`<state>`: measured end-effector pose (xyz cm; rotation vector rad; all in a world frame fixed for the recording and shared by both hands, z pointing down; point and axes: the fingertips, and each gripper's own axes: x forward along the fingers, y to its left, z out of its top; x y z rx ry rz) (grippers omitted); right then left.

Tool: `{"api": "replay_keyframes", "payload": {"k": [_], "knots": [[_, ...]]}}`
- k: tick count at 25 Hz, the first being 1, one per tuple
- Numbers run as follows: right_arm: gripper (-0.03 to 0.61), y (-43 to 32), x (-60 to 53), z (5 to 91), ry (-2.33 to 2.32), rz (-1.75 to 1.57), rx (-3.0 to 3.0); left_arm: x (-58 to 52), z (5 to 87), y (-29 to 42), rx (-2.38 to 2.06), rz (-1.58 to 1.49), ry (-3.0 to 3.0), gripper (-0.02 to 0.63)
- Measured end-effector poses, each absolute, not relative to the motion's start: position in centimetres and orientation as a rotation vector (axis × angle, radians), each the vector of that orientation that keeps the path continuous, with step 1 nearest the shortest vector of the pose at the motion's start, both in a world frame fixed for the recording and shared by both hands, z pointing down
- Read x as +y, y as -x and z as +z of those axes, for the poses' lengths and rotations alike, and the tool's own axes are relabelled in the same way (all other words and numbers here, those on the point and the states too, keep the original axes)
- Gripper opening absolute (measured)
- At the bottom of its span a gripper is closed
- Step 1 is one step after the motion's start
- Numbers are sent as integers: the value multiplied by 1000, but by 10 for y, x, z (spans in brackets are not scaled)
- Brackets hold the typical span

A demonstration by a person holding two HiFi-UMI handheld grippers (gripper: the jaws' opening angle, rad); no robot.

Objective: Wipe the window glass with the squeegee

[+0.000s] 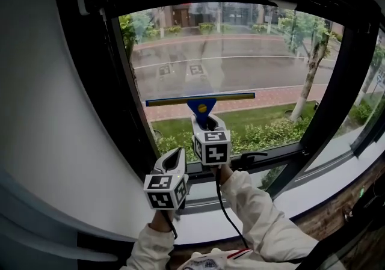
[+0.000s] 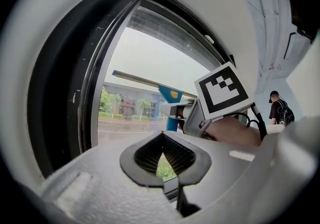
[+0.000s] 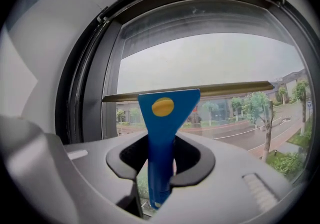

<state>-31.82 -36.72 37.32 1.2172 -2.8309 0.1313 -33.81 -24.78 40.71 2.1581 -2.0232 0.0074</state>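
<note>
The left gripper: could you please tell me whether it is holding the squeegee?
No, the left gripper has its jaws together on nothing, while the right gripper clamps the squeegee by its blue handle.

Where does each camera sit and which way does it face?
Head view: on the head, looking down at the window glass; left hand-held gripper, right hand-held gripper, sleeves show.
Left gripper view: on the left one, facing the glass; shut empty jaws, right hand show.
Right gripper view: on the right one, facing the glass; jaws clamp the squeegee.
All share the squeegee.
</note>
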Motion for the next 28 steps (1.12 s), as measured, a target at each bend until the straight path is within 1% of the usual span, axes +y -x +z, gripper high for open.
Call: {"api": "replay_keyframes", "payload": {"k": [15,28], "knots": [[126,318,-356,465,-1125,261,-2724,-241,478,335,-1955,134,-2064,0],[127,320,-346,532,-1056,324,-2628,-236,506,334,-1928,142,-2018,2]]}}
